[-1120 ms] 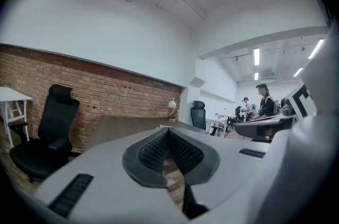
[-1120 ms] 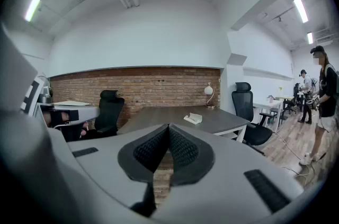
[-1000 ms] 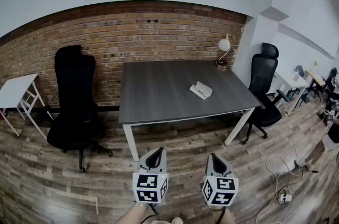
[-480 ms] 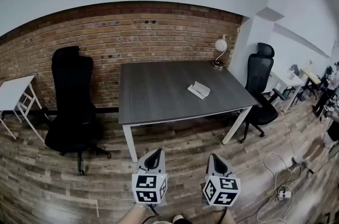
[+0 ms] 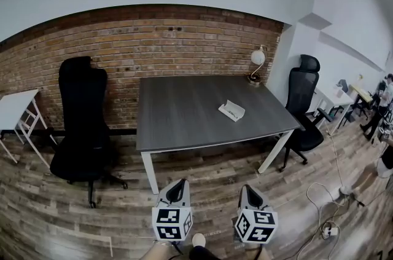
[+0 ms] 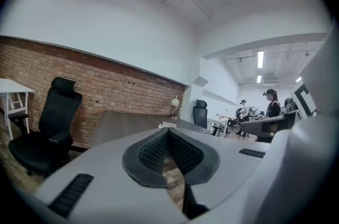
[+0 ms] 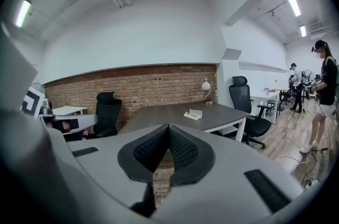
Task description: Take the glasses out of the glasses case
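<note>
A pale glasses case (image 5: 232,110) lies on the dark grey table (image 5: 184,117), right of its middle; it also shows as a small pale shape (image 7: 192,114) in the right gripper view and a sliver (image 6: 167,124) in the left gripper view. Its contents cannot be made out at this distance. My left gripper (image 5: 178,186) and right gripper (image 5: 248,190) hang low over the wooden floor, well short of the table. Both are shut with nothing between the pads.
A black office chair (image 5: 81,123) stands left of the table, another (image 5: 305,99) at its right end. A desk lamp (image 5: 256,62) sits at the table's far right corner. A small white table (image 5: 15,106) is far left. Cables (image 5: 328,216) lie on the floor at right. People stand at desks far right.
The view has shifted slightly; the table sits a little lower and nearer in frame. Both grippers stay shut, low in the picture, side by side.
</note>
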{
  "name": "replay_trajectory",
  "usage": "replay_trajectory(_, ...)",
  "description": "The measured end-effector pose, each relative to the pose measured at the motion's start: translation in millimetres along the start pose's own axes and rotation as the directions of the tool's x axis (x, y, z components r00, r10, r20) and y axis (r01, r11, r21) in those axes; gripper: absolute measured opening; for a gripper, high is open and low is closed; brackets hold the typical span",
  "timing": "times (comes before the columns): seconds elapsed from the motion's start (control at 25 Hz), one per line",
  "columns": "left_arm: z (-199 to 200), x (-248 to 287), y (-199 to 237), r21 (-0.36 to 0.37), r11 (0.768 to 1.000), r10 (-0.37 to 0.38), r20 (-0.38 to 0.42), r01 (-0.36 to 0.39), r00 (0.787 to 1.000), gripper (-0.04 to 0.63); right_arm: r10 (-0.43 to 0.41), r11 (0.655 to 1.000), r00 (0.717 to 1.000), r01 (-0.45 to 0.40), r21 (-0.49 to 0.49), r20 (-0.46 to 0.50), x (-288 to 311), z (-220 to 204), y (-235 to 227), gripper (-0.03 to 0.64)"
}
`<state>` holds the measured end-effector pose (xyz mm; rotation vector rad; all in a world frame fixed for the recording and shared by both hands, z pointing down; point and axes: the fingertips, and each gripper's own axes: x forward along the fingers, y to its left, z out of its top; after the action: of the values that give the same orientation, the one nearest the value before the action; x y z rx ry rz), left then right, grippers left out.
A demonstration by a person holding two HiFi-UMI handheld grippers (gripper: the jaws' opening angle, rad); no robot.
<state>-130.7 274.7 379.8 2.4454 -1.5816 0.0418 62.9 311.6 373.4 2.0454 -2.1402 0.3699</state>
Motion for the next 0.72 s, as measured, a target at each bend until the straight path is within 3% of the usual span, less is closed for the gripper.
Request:
replay_trajectory(0.2, 4.0, 28.7, 3.2, 0.016, 1.000, 0.002, -0.002, -0.002, 1.000, 0.017, -0.029, 0.999, 1.000, 0.030, -0.043, 0.006, 25.8, 6.5, -14.4, 0.032)
replay_trajectory(0.72, 20.8, 134.9, 2.8, 0.051, 0.999, -0.001, -0.022, 0.002, 1.000, 0.017, -0.007, 0.999, 1.000, 0.006, -0.040, -0.005, 124.6, 37.6, -49.2, 0.032)
